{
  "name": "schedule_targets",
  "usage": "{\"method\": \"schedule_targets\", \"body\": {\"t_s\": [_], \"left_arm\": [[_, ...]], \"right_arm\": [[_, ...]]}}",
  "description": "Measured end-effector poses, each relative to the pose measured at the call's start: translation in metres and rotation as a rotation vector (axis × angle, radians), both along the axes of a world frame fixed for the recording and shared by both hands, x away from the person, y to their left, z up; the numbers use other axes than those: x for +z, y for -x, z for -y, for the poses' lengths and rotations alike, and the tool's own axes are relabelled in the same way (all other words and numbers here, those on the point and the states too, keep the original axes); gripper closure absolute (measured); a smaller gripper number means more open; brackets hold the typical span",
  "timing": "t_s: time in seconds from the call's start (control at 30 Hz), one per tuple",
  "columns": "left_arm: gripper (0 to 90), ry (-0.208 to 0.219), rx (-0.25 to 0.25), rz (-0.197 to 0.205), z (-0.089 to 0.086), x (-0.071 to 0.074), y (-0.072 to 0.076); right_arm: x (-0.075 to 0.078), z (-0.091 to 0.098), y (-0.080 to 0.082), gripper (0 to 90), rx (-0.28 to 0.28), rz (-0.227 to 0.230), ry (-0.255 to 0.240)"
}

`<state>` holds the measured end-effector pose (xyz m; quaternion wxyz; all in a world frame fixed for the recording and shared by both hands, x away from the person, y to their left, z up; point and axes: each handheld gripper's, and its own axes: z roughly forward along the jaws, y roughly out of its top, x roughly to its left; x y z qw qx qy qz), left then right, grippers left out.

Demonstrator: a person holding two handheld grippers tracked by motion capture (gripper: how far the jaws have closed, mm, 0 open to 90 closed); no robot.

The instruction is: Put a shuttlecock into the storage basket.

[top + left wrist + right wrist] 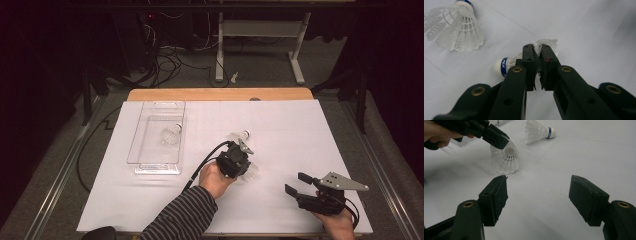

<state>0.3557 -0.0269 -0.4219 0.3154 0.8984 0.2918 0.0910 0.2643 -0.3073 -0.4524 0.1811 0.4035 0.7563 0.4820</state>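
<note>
1. Gripping one shuttlecock (506, 65) by its feathers, the left tongs (240, 159) are clenched just right of the clear tray (156, 167).
2. One shuttlecock lies in the tray (170, 135); another (241, 135) waits nearby.
3. Right tongs (296, 184) hang released, farther right.

The left gripper (239, 161) sits near the middle of the table, held by the left hand (214, 179) in a striped sleeve (182, 217). Its jaws are squeezed almost together. The right gripper (296, 183) rests low at the near right, in the right hand (338, 222), jaws wide apart.
</note>
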Motion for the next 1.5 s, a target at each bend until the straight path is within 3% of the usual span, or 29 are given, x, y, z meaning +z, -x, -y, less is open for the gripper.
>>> {"method": "schedule_targets", "body": {"t_s": [0.53, 1.37, 1.5], "left_arm": [[89.3, 0.006, 0.027, 0.031, -0.018, 0.013, -0.003], [89.5, 0.081, 0.017, -0.035, -0.050, 0.029, -0.001], [89.5, 0.077, 0.018, -0.029, -0.055, 0.030, 0.002]], "right_arm": [[0.000, 0.000, 0.000, 31.6, 0.000, -0.001, 0.000], [0.000, 0.000, 0.000, 31.6, 0.001, 0.000, 0.002], [0.000, -0.001, 0.000, 31.6, 0.001, -0.001, 0.003]]}}
